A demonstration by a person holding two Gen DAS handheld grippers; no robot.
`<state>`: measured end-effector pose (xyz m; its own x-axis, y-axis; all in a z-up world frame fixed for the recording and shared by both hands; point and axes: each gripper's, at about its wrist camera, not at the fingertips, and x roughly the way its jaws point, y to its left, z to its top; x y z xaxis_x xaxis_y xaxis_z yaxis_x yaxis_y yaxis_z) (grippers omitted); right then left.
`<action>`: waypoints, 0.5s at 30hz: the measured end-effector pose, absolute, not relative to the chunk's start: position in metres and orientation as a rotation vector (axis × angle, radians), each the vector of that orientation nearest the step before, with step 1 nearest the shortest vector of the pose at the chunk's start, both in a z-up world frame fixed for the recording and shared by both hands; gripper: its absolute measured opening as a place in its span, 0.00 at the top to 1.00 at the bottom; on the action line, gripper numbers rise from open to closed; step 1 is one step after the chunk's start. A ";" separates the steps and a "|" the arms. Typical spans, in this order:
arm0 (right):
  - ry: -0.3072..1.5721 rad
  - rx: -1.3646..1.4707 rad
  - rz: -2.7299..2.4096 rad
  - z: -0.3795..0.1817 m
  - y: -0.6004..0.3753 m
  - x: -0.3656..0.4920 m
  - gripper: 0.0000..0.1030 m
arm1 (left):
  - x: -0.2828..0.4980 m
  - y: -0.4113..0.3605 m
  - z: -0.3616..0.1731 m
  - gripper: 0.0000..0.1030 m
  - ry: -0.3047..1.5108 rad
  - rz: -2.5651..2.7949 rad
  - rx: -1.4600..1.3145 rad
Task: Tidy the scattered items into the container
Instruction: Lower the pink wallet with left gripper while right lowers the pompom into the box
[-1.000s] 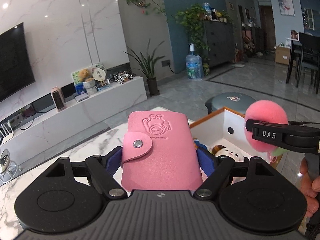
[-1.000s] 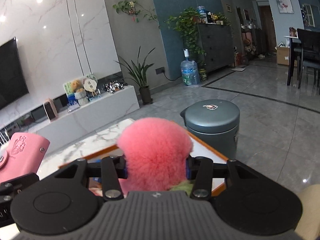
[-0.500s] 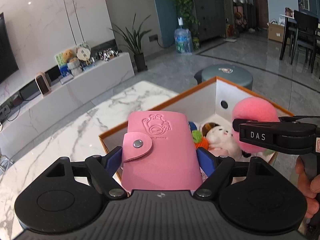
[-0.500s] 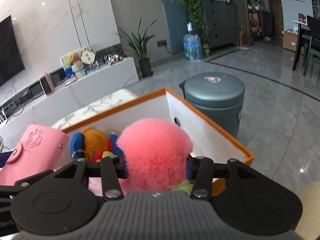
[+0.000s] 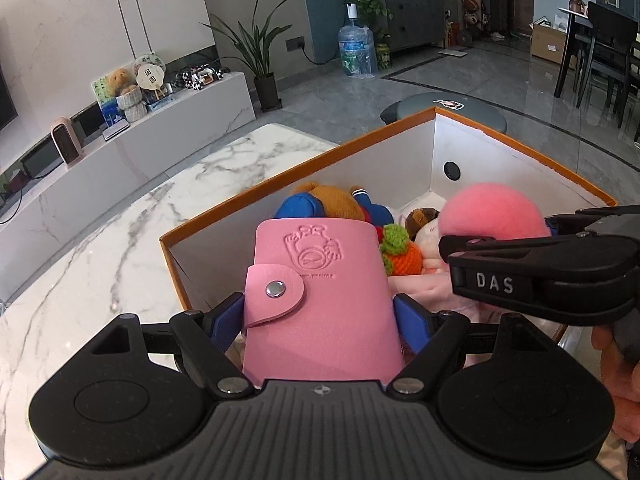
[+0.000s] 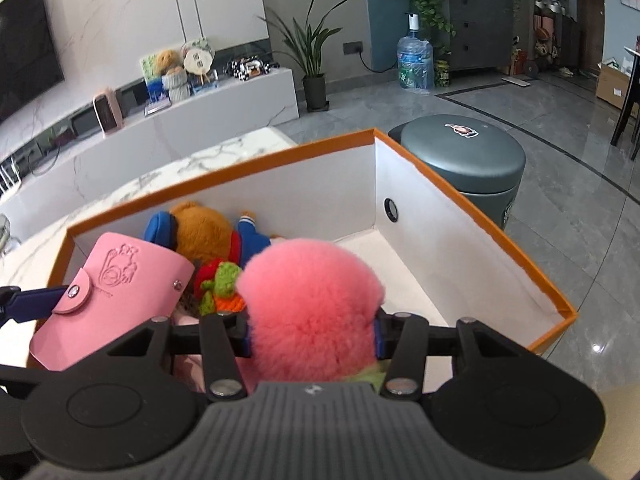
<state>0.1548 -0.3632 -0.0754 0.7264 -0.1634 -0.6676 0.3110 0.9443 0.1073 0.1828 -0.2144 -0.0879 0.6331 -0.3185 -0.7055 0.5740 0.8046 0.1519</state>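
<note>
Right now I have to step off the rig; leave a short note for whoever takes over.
Left tongs: gripping the pink card wallet by its sides, held above the near end of the orange-rimmed box.
Right tongs: around the pink fluffy ball, over the middle of the box; jaws are opening, ball between them and not yet dropped.
Already in the box: a brown bear plush in blue, a crocheted orange and green toy, a small white plush.
Left: let the ball fall, release the wallet into the box. The marble table shows nothing else loose, but only part of it is visible.
</note>
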 end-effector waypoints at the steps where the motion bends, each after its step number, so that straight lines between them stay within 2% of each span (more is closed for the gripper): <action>1: 0.718 0.211 -0.265 -0.076 -0.362 0.156 0.48 | 0.183 -0.214 -0.088 0.09 0.720 -0.527 0.385; 8: 0.744 0.183 -0.278 -0.079 -0.357 0.162 0.45 | 0.183 -0.210 -0.088 0.09 0.747 -0.526 0.373; 15: 0.739 0.187 -0.283 -0.078 -0.356 0.159 0.33 | 0.177 -0.209 -0.085 0.08 0.742 -0.547 0.400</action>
